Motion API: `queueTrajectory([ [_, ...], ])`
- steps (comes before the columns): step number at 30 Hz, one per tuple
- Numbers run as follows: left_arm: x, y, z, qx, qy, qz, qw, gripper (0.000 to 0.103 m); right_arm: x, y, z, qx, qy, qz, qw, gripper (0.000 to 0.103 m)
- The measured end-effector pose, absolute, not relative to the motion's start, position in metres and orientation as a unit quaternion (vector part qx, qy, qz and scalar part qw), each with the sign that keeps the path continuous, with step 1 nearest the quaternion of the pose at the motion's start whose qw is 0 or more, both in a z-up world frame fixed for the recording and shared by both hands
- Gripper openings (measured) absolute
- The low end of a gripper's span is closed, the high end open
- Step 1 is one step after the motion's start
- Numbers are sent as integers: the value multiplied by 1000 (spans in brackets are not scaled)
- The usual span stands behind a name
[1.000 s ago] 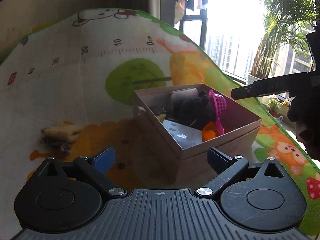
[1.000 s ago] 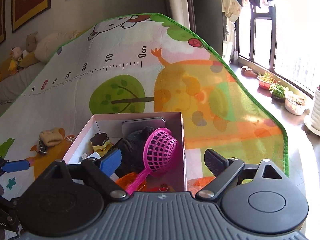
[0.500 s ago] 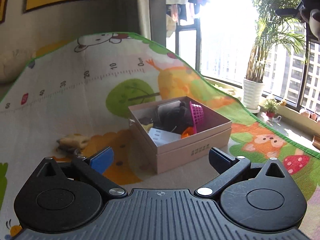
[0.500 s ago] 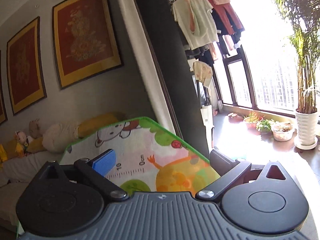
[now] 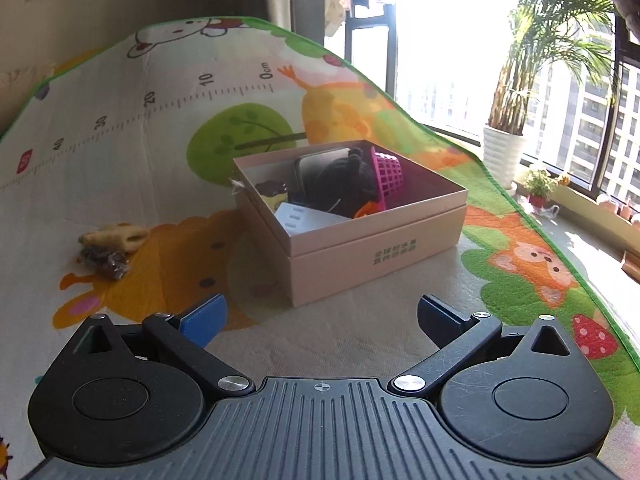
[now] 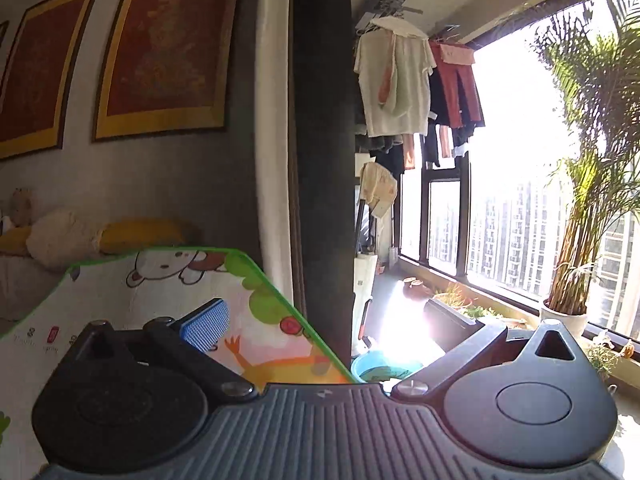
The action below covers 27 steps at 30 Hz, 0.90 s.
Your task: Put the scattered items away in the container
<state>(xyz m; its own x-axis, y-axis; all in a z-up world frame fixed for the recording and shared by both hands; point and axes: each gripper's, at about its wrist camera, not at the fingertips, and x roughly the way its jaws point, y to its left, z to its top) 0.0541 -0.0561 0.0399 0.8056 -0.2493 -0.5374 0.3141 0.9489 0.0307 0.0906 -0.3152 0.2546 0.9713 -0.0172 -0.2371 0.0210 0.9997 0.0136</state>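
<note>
- Sitting at the centre of the left wrist frame, the pink box [image 5: 372,240] is holding a pink basket [image 5: 386,174], a black plush [image 5: 346,184] and a white block [image 5: 308,218].
- Lying at left on the play mat [image 5: 140,140], well apart from the box, are a tan toy [image 5: 114,236] and a dark wrapper [image 5: 106,262] touching it.
- The left gripper [image 5: 320,316] is gaping wide with nothing between its jaws.
- The right gripper [image 6: 320,320], its jaws having just been opening, is standing spread and empty, facing wall and window.

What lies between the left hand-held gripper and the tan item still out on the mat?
Only bare play mat, in the left wrist view. The left hand-held gripper stands open; the tan item lies ahead-left, a dark bundle against it.
</note>
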Motion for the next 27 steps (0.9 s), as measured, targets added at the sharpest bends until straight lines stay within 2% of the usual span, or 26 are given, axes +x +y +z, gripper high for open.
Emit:
queueTrajectory([
  [5,97,-5,38,44,259,-44,964,103,98,-263,132,-39,196,77,977,103],
  [9,152,44,35,15,277,42,960,103,73,-224,68,-98,228,134,959,103],
  [15,224,87,21,-123,337,70,931,103,39,-196,36,-157,225,181,945,103],
  [19,248,84,15,-115,349,101,925,102,37,-195,26,-159,238,191,939,103],
  [20,251,83,13,-108,352,101,924,98,38,-195,24,-156,243,191,938,103],
  [22,253,83,8,-92,362,99,922,77,41,-199,22,-147,250,190,938,103],
  [24,249,80,6,-73,360,97,925,73,43,-202,21,-137,256,188,938,103],
  [27,240,79,7,-48,358,89,928,50,45,-204,22,-131,256,182,940,103],
])
